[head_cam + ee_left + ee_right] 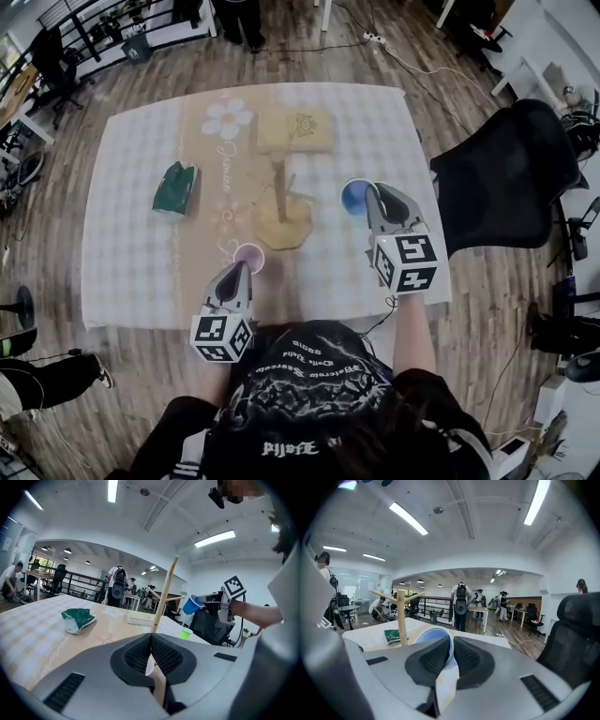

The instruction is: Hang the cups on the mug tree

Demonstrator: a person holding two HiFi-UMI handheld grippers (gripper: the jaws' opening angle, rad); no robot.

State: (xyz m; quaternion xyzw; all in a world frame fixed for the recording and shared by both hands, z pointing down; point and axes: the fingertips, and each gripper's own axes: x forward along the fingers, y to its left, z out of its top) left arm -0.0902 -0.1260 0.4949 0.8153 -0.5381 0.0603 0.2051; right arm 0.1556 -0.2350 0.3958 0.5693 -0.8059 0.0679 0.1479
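Head camera stares steeply down on left claw (237,270), right claw (372,195), counter (131,244). Each claw camera looks low along its jaws; both share the mug tree (164,592) ahead, seemingly from different sides.

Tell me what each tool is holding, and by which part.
Left gripper: pink cup, pinched by its rim. Right gripper: blue cup, also by its rim.

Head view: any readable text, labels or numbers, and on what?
None legible.
Black shirt: white gothic lettering, upside down, unreadable.
Tablecloth: cursive script by the flower, too blurred.
Green packet: print too small.
Cubes on left gripper and right gripper: square markers, no characters.
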